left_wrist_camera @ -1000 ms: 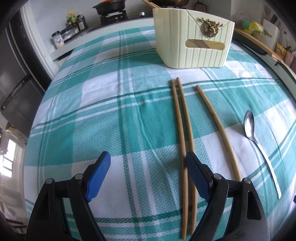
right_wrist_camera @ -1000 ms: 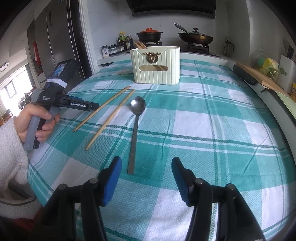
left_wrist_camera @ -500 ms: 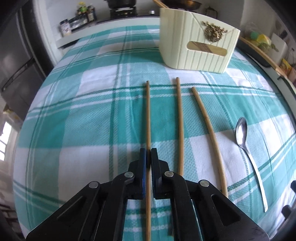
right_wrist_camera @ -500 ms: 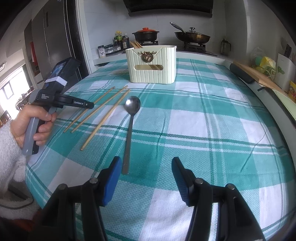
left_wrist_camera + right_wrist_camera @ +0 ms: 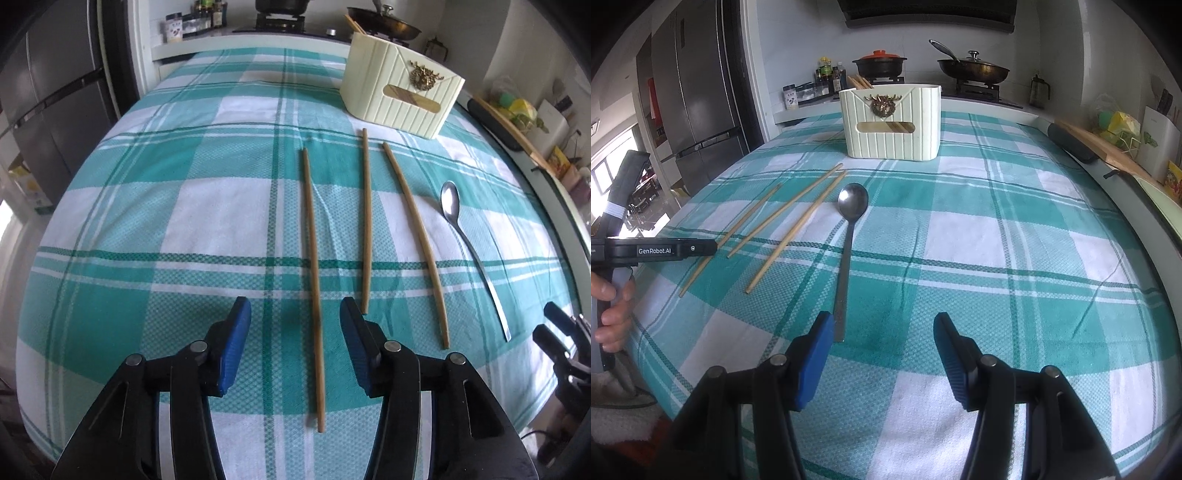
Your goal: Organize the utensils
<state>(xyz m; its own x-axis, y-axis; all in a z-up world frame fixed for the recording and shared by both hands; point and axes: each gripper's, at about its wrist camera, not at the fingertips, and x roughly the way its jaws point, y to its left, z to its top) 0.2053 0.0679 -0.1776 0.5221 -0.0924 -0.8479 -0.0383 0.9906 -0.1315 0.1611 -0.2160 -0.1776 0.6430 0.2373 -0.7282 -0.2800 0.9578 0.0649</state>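
While its blue jaws are opening, the left gripper (image 5: 295, 339) straddles a thin wooden chopstick (image 5: 312, 280) lying flat on the checked cloth (image 5: 184, 221), pads clear of it, gripping nothing. The stick's long axis runs toward twelve o'clock; two more chopsticks (image 5: 365, 221) lie at one o'clock, a smooth steel spoon (image 5: 465, 243) at two, the ribbed cream holder (image 5: 399, 99) beyond. The right gripper (image 5: 882, 354), half open and empty, is nearer the spoon.

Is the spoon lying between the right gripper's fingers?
No. In the right wrist view the spoon lies on the tablecloth with its handle end beside the outside of one blue pad of the right gripper.
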